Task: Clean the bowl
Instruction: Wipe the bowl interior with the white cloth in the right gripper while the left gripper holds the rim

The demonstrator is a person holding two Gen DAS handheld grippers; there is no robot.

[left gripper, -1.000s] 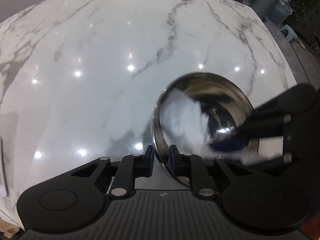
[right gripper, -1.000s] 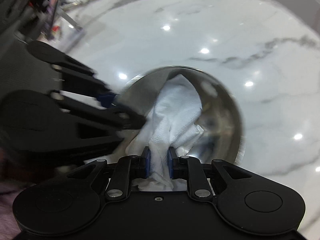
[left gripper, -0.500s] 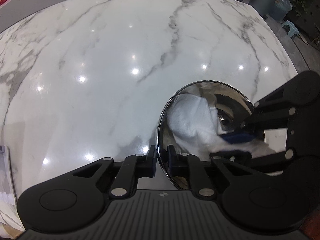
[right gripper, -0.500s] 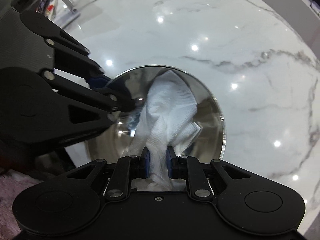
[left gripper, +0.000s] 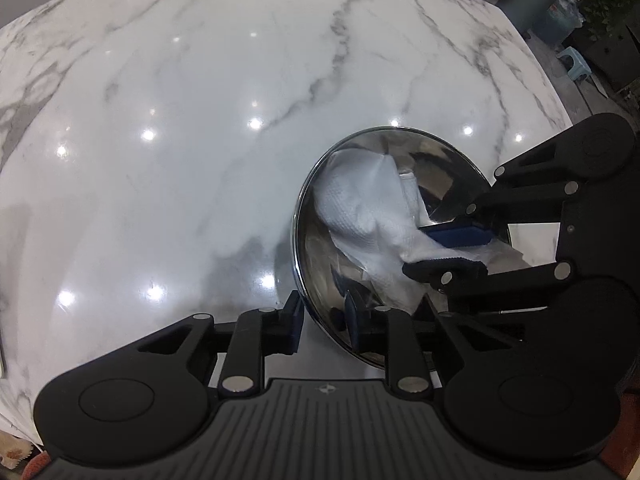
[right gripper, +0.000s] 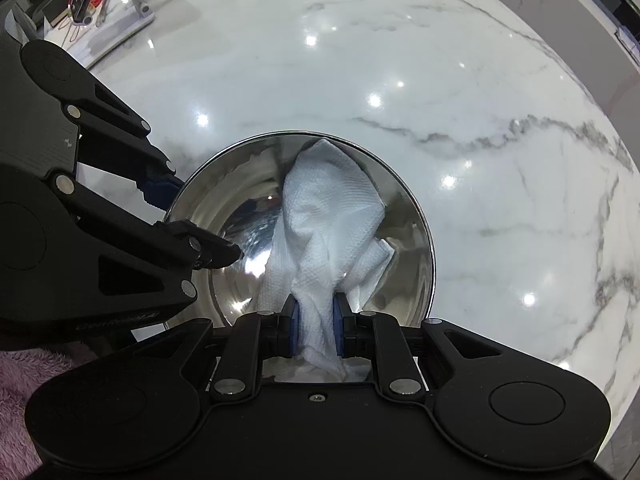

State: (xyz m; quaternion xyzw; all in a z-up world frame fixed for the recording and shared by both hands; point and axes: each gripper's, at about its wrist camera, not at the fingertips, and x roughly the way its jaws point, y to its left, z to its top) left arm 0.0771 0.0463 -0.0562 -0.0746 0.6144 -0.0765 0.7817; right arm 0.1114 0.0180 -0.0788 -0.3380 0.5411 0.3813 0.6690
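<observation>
A shiny steel bowl (left gripper: pixel 320 288) sits on the white marble table, tilted; it also shows in the right wrist view (right gripper: pixel 224 216). My left gripper (left gripper: pixel 324 320) straddles the bowl's near rim with a wide gap, one finger outside and one inside; it also shows in the right wrist view (right gripper: pixel 192 224). My right gripper (right gripper: pixel 315 326) is shut on a white paper towel (right gripper: pixel 328 216) that lies against the bowl's inside. In the left wrist view the right gripper (left gripper: pixel 452 248) comes in from the right with the towel (left gripper: pixel 360 212).
The marble table (left gripper: pixel 200 120) spreads wide to the left and far side. A metal stand with small items (right gripper: pixel 112 12) sits at the far left. Bins and plants (left gripper: pixel 560 4) stand beyond the table's far right edge. Pink cloth (right gripper: pixel 24 380) lies at lower left.
The left gripper's jaws have spread apart on the bowl's rim. The bowl has steadied and faces up more. The towel has slid over the bowl's inside.
</observation>
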